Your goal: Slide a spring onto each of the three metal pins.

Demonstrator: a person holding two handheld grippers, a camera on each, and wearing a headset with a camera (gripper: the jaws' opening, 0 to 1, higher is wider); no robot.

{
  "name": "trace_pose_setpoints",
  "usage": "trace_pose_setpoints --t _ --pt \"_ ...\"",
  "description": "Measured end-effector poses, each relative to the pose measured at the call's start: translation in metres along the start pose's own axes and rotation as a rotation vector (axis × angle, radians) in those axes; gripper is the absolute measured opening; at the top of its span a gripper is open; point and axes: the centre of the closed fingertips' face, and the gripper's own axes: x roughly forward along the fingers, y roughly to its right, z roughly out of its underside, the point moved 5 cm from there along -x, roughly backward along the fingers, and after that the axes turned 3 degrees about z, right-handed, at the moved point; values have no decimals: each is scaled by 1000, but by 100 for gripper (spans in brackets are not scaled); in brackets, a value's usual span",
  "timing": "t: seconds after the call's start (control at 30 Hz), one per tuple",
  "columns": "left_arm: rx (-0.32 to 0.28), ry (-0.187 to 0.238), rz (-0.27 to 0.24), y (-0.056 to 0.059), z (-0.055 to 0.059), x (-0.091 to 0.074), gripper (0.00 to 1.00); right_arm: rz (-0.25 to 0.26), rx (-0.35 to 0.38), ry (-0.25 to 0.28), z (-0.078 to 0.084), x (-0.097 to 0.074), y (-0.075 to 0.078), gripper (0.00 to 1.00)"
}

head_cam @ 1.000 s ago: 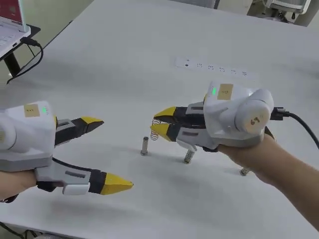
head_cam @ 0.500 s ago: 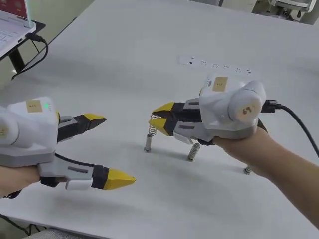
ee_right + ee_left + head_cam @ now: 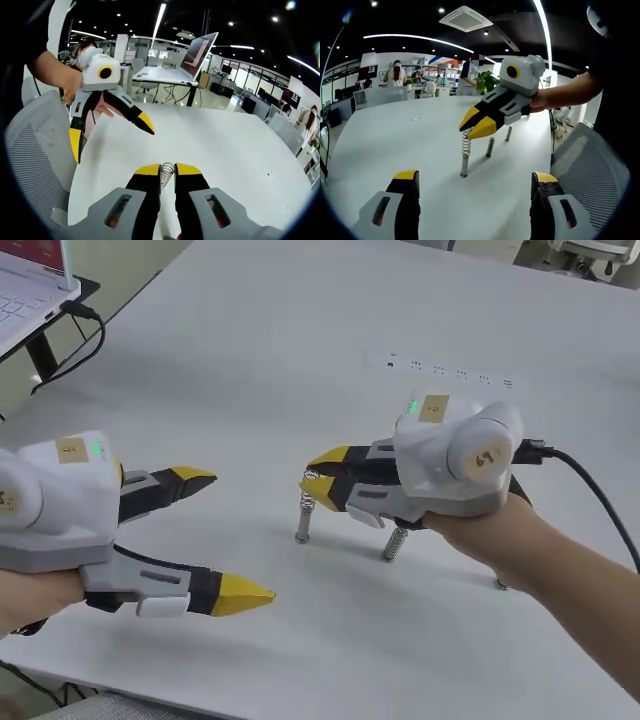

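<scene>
**Spring (image 3: 465,144) now down on the first pin**

Right tool (image 3: 312,480) is clenched on the spring's top coils. The coil hangs straight down from its yellow tips onto the first pin (image 3: 464,167), which stands upright on the surface (image 3: 250,360) directly under those tips. A second ago the spring was held up beside the tips, above and off to one side of the pin's bare top. Half a second ago its lower end had reached the pin's head. Now the lower coils appear to sit around the pin's upper part, with bare shaft showing below them. In the right gripper view the spring stands pinched between the two jaws, which are almost together.

Behind the tips, under the right tool's body, stands the second pin (image 3: 488,154) with a second spring (image 3: 397,540) already around it. Farther back along the same line is the third pin (image 3: 508,133), too small to tell whether it carries a coil.

Left tool (image 3: 228,535) is released, its jaws spread wide and holding nothing. It is held off the surface, facing the right tool's tips and well apart from the first pin, as it was a second ago. Beyond the right tool, a power strip (image 3: 450,370) lies flat on the surface.
</scene>
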Motion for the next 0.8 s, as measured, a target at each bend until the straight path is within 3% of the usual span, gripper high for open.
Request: trace_pose_setpoints --t 0.8 --pt "-9 -11 6 -1 4 -1 87 -3 16 -23 9 3 -1 7"
